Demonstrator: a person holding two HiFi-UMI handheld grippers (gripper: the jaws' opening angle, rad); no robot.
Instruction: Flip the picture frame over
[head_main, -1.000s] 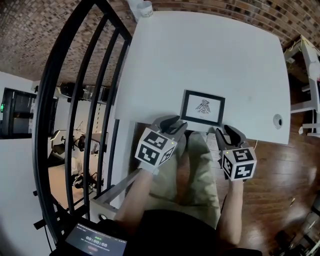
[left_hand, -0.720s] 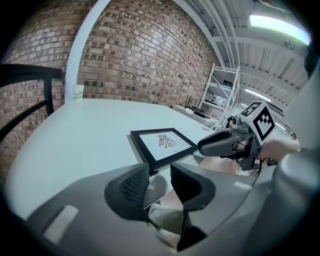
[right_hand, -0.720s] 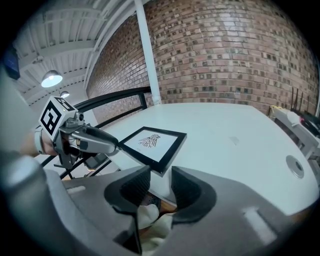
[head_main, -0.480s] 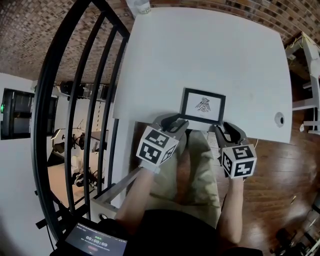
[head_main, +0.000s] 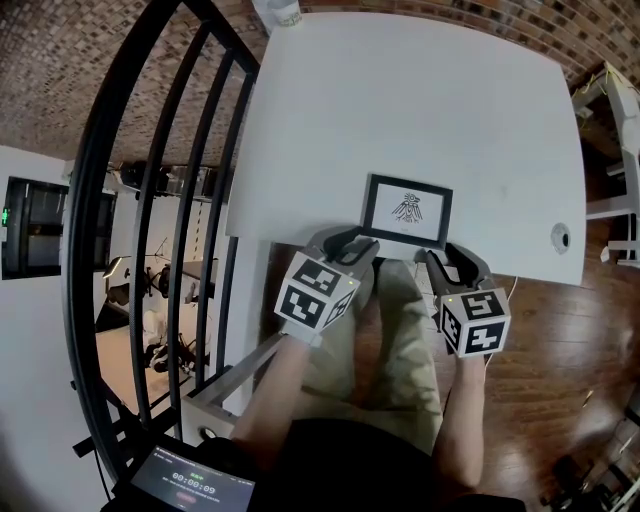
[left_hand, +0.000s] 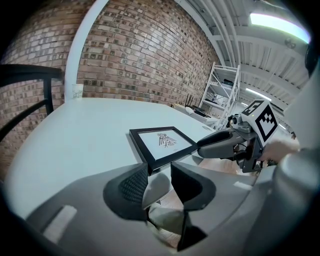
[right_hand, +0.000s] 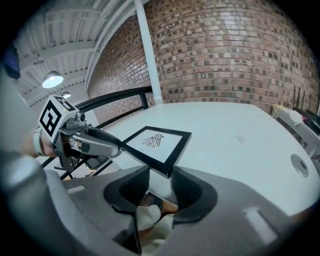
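Left gripper (left_hand: 159, 170) we hold low at the near edge of the white table (head_main: 420, 110). Its jaws stand wide apart with nothing pressed between them, and the near left corner of the picture frame (head_main: 406, 211) shows just beyond the gap, not inside the pads. Our right gripper (right_hand: 160, 174) is at the other near corner and its jaws are opening. That corner of the frame sits at the mouth of the gap, and the pads do not press on it. The frame lies flat on the table close to the near edge, picture side up, between the two grippers. Its back we cannot see. The dark drawing (head_main: 406, 209) inside is too small to say what it shows. In the head view the grippers cover the table's near edge, so we cannot tell if a jaw tip touches the frame. At the far edge a cup (head_main: 285, 12) is cut off by the top of the picture. Near the right edge is a small round thing (head_main: 559, 238) that we cannot identify.
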